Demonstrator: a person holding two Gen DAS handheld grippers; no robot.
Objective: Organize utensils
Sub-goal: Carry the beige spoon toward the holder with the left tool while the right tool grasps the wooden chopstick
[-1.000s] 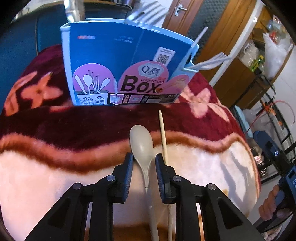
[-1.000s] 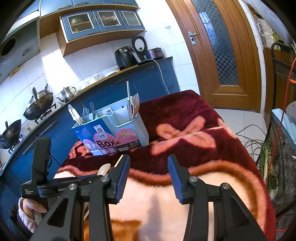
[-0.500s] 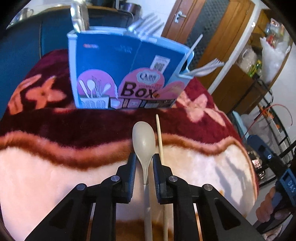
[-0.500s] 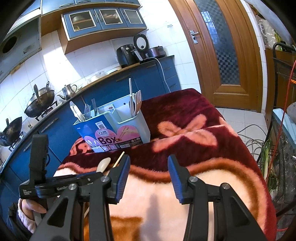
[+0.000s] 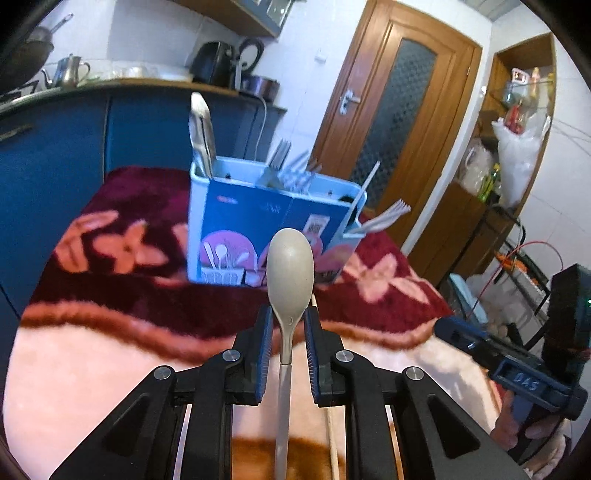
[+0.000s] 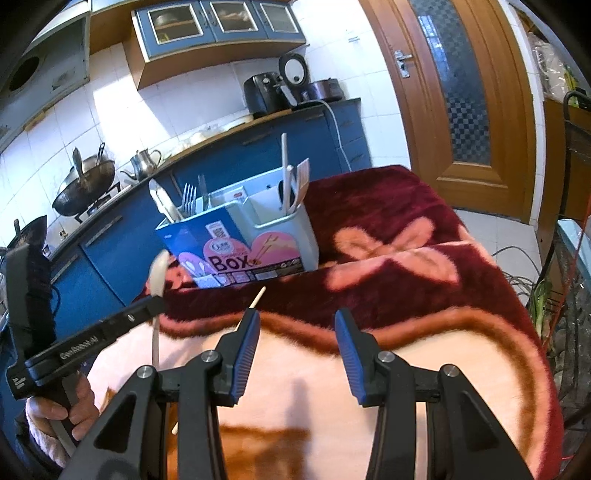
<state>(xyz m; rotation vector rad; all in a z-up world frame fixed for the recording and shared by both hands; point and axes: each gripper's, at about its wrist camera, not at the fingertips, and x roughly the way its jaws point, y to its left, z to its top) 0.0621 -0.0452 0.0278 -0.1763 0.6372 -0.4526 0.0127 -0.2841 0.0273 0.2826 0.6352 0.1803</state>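
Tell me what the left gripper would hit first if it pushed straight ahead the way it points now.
Probably the blue-and-pink utensil box: the held beige spoon would likely reach its front face before the left gripper does. Depth is uncertain.

**Utensil box at the back, chopstick in front**

The utensil box [image 6: 236,243] stands on the blanket [image 6: 406,295], forks [image 6: 189,199] upright in it. Before it lies a chopstick [image 6: 256,298]. Left of that, a spoon [image 5: 290,273] is raised above the blanket. Behind the box runs the bench [image 6: 221,129].

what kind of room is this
A home kitchen, most likely: blue cabinets over a tiled wall, a wok and kettle by the stove, and an air fryer on the counter.
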